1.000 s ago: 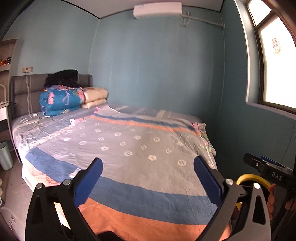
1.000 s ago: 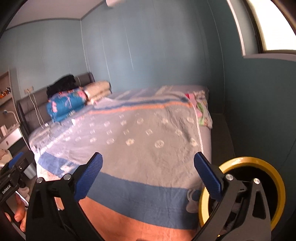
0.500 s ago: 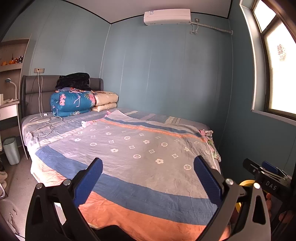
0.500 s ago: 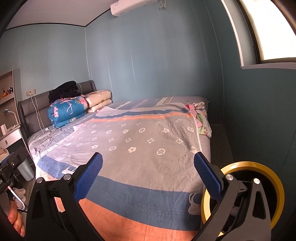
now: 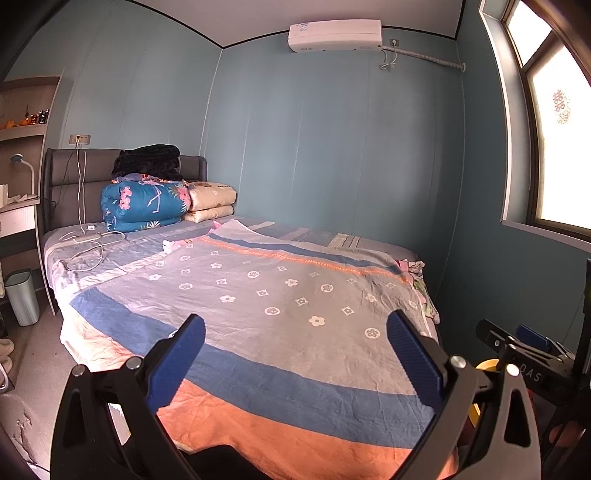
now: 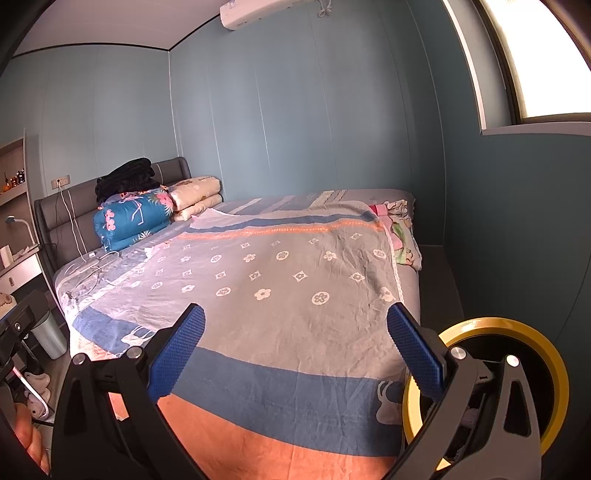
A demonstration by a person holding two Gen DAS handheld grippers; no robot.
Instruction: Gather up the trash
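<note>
Both of my grippers are held above the foot of the bed [image 5: 295,332], facing the headboard [image 5: 74,166]. My left gripper [image 5: 295,354] is spread wide with nothing between its blue pads [image 5: 177,362]; my right gripper [image 6: 295,350] is likewise spread wide and empty. The yellow-rimmed bin [image 6: 546,369] sits on the floor at the bed's right foot corner: the right wrist view shows most of its rim and some contents I cannot identify, while the left wrist view shows only a sliver of yellow behind the finger. A small white scrap [image 5: 170,245] lies on the patterned bedspread [image 5: 280,291] toward the pillow end, near white charging cables [image 5: 88,240]; it is clearer in the left view. The left view alone shows the whole air conditioner [image 5: 334,35], the window panes [image 5: 554,147] and my right gripper's body at the right edge. Both views show a pale wastebasket [image 5: 22,295] beside the bed at left. The right view alone shows slippers [image 6: 37,384] on the floor and my fingers [image 6: 31,443] at lower left. A folded blue floral quilt [image 5: 144,203] and cream bedding [image 5: 210,201] are stacked against the headboard.
</note>
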